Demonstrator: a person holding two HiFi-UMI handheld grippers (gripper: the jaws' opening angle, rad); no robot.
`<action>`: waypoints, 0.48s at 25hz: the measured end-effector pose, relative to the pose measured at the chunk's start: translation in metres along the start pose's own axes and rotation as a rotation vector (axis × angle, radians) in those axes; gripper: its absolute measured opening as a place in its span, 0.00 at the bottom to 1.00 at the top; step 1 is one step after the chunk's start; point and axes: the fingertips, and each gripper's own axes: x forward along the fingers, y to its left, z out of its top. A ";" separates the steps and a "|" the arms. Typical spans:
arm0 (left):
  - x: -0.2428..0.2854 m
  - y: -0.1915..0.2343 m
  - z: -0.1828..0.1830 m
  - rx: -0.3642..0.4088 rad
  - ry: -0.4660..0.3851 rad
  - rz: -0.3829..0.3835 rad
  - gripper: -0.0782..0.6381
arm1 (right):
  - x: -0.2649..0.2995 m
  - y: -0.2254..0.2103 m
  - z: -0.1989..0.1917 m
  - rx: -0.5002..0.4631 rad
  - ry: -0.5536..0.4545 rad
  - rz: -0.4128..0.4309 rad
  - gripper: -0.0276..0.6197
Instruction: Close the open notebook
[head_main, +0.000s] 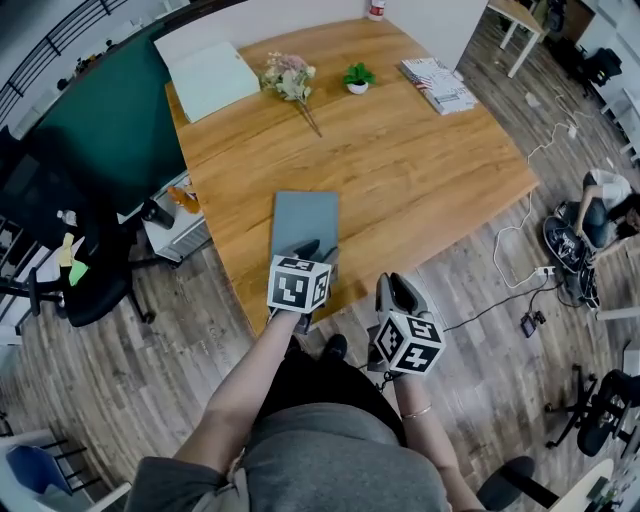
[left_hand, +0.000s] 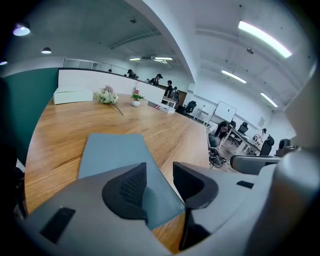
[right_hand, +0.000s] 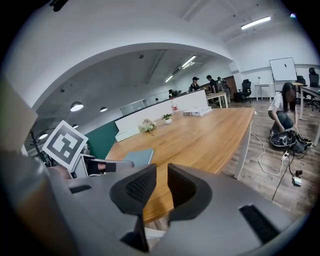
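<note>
The notebook (head_main: 305, 220) lies shut and flat, its grey-blue cover up, near the front edge of the wooden table (head_main: 420, 170). My left gripper (head_main: 315, 250) hovers over the notebook's near edge, jaws wide open, nothing between them. In the left gripper view the cover (left_hand: 112, 152) stretches out under and beyond the left gripper (left_hand: 160, 172). My right gripper (head_main: 400, 295) hangs off the table's front edge, to the right of the notebook, jaws a little apart and empty. From the right gripper view the right gripper (right_hand: 161, 182) points along the table, with the notebook (right_hand: 139, 156) off to the left.
At the table's far side lie a dried flower bunch (head_main: 290, 75), a small potted plant (head_main: 357, 77), a stack of magazines (head_main: 438, 85) and a pale folder (head_main: 212, 80). A black office chair (head_main: 70, 250) stands left. Cables and a crouching person (head_main: 600, 200) are on the floor at right.
</note>
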 end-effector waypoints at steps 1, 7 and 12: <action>-0.004 0.002 0.003 -0.003 -0.015 -0.001 0.35 | 0.001 0.003 0.001 -0.006 -0.002 0.007 0.16; -0.029 0.013 0.020 -0.009 -0.105 0.006 0.30 | 0.005 0.023 0.009 -0.037 -0.012 0.045 0.16; -0.049 0.027 0.027 0.002 -0.158 0.046 0.25 | 0.006 0.037 0.019 -0.052 -0.033 0.075 0.15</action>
